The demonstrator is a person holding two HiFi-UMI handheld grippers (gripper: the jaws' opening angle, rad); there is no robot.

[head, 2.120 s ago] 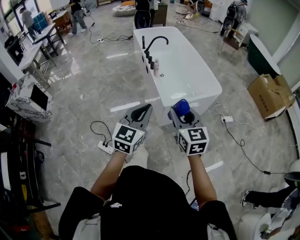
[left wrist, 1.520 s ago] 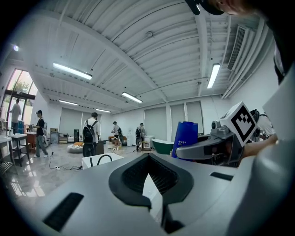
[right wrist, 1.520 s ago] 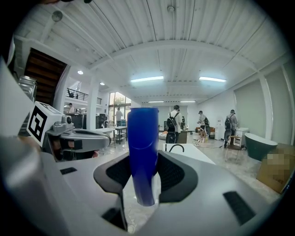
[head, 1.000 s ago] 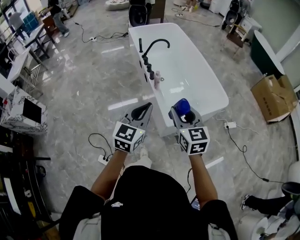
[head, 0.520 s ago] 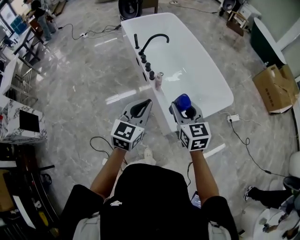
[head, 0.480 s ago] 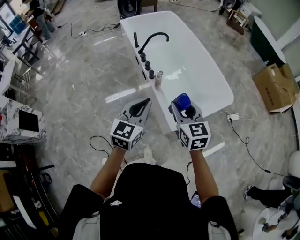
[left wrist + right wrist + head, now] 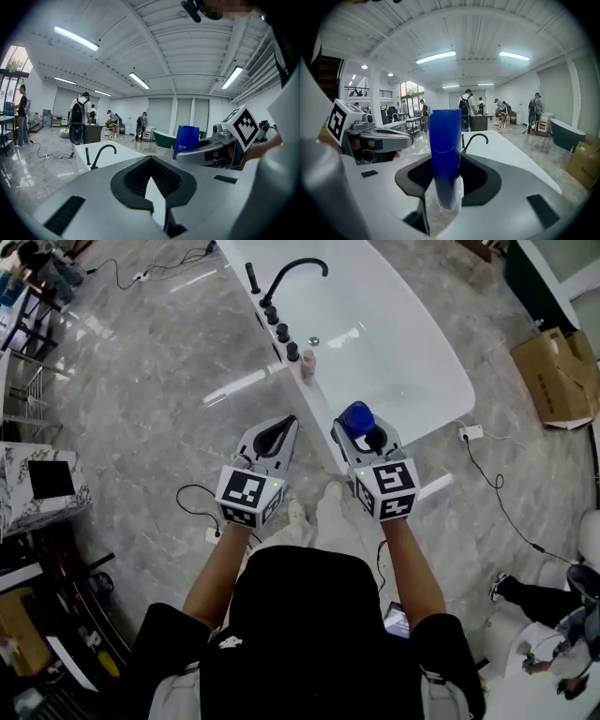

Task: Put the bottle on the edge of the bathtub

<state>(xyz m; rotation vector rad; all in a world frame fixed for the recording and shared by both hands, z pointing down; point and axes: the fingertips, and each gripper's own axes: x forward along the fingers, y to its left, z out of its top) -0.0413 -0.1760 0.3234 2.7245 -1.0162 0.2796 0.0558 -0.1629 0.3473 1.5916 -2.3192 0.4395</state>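
Note:
A blue bottle point(image 7: 357, 418) stands upright between the fingers of my right gripper point(image 7: 363, 433), which is shut on it. The right gripper view shows the blue bottle point(image 7: 445, 150) held in the right gripper point(image 7: 446, 171), with the tub beyond. The white bathtub point(image 7: 441, 362) lies just ahead, its near corner under the grippers. My left gripper point(image 7: 272, 435) hovers beside the right one, shut and holding nothing. In the left gripper view the left gripper point(image 7: 151, 161) points past the bottle point(image 7: 186, 140) at the tub.
A black curved faucet point(image 7: 286, 273) and black tap handles point(image 7: 277, 329) stand on the tub's left rim, with a small pale bottle point(image 7: 307, 364) beside them. A cardboard box point(image 7: 555, 362) and a power strip point(image 7: 471, 432) lie at the right, a marbled cabinet point(image 7: 42, 486) at the left.
The bathtub has come closer and now lies right in front of the grippers. Both grippers keep the same pose, the bottle still held in the right one.

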